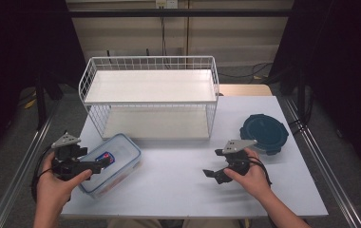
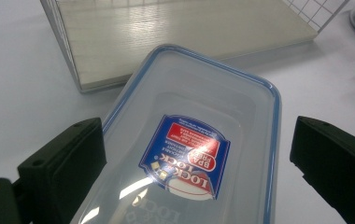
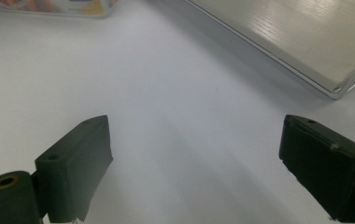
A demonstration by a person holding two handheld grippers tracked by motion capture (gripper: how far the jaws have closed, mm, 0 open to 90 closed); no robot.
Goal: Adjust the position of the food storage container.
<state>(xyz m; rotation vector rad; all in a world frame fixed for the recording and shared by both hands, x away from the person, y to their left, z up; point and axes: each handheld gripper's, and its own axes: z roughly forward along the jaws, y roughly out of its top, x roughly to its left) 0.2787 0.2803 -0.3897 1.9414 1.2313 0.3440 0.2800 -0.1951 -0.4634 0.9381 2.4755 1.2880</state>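
A person stands at a white table [image 1: 178, 185] and holds one gripper in each hand. The left gripper [image 1: 103, 162] is at the front left of the table, directly over a clear rectangular food box [image 1: 114, 164] that has a blue seal around its lid and a red and blue label in the middle. In the left gripper view, its two black jaws stand wide apart, one on each side of the box [image 2: 189, 154]. The left jaw seems to be at the edge of the lid, and the right jaw is clearly away from it, so nothing is pressed or held. The box lies flat on the table, just in front of the left corner of a white wire rack [image 1: 150, 95]. This rack has two shelves and stands in the middle at the back of the table.

The right gripper [image 1: 210, 174] is at the front right, low over a bare part of the table. In the right gripper view, its jaws are also wide apart, and between them there is only the white surface. A corner of the lower shelf of the rack [image 3: 306, 42] appears at the upper right of that view.

A round dark teal container [image 1: 264, 134] with a lid sits on the table at the right of the rack, just beyond the right hand.
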